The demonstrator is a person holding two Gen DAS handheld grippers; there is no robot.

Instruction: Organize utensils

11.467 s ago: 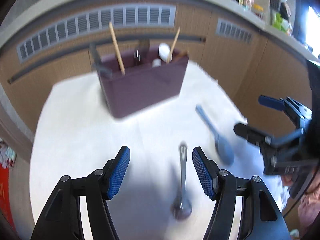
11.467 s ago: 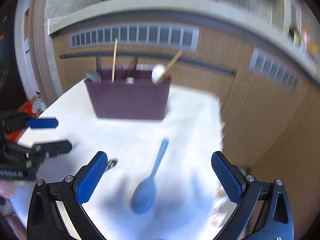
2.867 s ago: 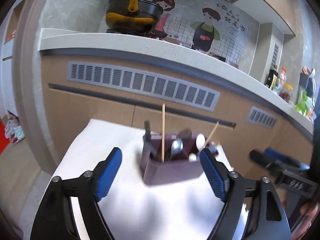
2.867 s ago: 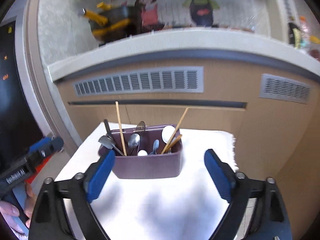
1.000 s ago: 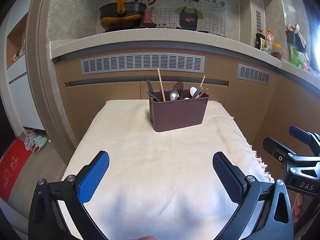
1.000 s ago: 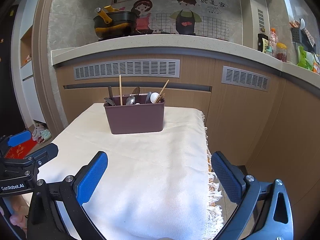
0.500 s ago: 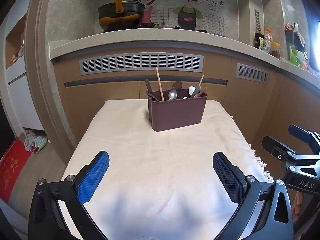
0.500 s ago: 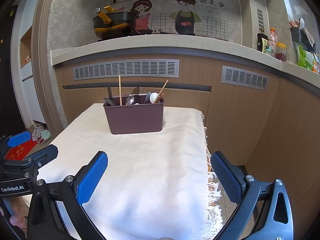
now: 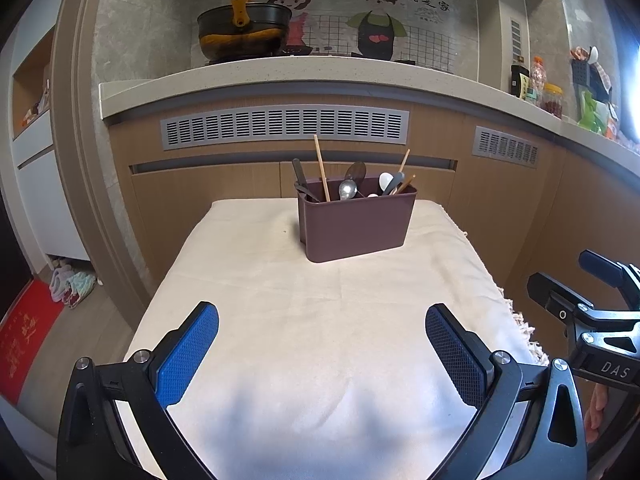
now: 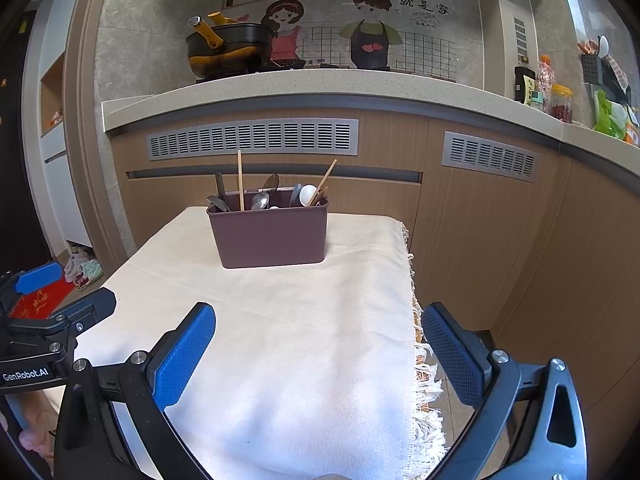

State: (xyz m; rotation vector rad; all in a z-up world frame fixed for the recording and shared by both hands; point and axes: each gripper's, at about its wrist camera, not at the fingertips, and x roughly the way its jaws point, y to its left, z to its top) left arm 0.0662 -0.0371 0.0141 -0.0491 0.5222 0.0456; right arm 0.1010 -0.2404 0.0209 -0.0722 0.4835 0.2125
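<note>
Both my left claw (image 9: 322, 354) and right claw (image 10: 318, 354) hang spread and empty. With the utensils standing in the maroon caddy (image 9: 356, 224) and the tabletop (image 9: 320, 320) cloth bare, I judge it best to hold back clear of it.

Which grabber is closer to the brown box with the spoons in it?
Neither, as far as I can tell. Both hang open over the near end of the cloth, well back from the brown box: the left gripper facing it, the right gripper toward the fringed edge.

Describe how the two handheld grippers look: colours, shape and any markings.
Both are black skeletal frames with silver screws and two fingers carrying blue textured pads. The left gripper shows "GenRobot.AI" on its side in the right wrist view. The right gripper shows "DAS" in the left wrist view. No sleeves or cables show.
</note>
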